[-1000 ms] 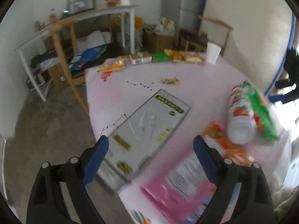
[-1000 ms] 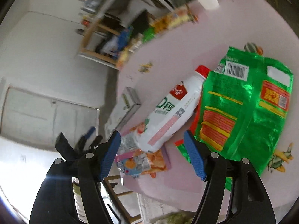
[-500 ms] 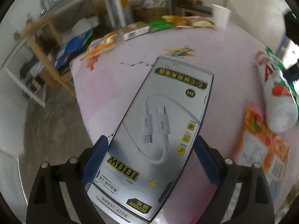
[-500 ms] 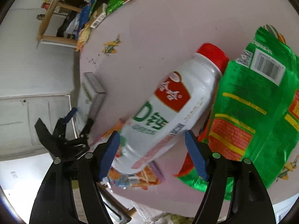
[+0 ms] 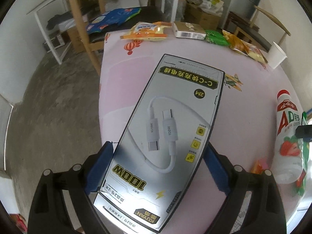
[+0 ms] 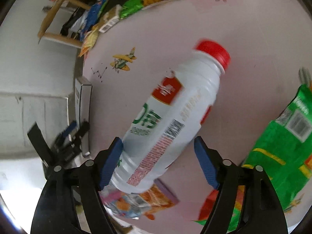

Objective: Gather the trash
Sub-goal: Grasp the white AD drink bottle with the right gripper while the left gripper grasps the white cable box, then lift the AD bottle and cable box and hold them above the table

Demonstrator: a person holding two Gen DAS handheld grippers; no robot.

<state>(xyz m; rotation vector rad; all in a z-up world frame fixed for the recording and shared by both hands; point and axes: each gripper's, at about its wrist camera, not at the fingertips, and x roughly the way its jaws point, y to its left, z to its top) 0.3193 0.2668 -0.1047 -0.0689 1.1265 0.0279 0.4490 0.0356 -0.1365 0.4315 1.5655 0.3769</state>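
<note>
Cable box: a flat grey cable box (image 5: 167,134) lay near the edge of the pink worktop (image 5: 253,89), lengthwise between the two blue pads of the left hand-held gripper (image 5: 158,167).
Left hand-held gripper: the jaws stood apart, one pad on each long side of the box; the pads looked very close to the edges, but no firm press could be seen, so the box was judged not yet gripped.
Bottle: a white bottle with a red cap (image 6: 171,117) lay on its side on the worktop, its lower body between the pads of the right hand-held gripper (image 6: 158,163).
Right hand-held gripper: its jaws had just been opening and stood wide; a gap was seen at the right pad, while the left pad was at the bottle wall or just beside it.
Other trash: a green snack bag (image 6: 282,152) lay beside the bottle, an orange wrapper (image 6: 136,202) partly under it; more wrappers (image 5: 148,32) and a paper cup (image 5: 276,55) were left at the far edge.
Progress: nothing was seen collected yet; the task was judged to be at its start, with two first grasps being prepared and most trash untouched.
Bin: no container for the trash was visible.
</note>
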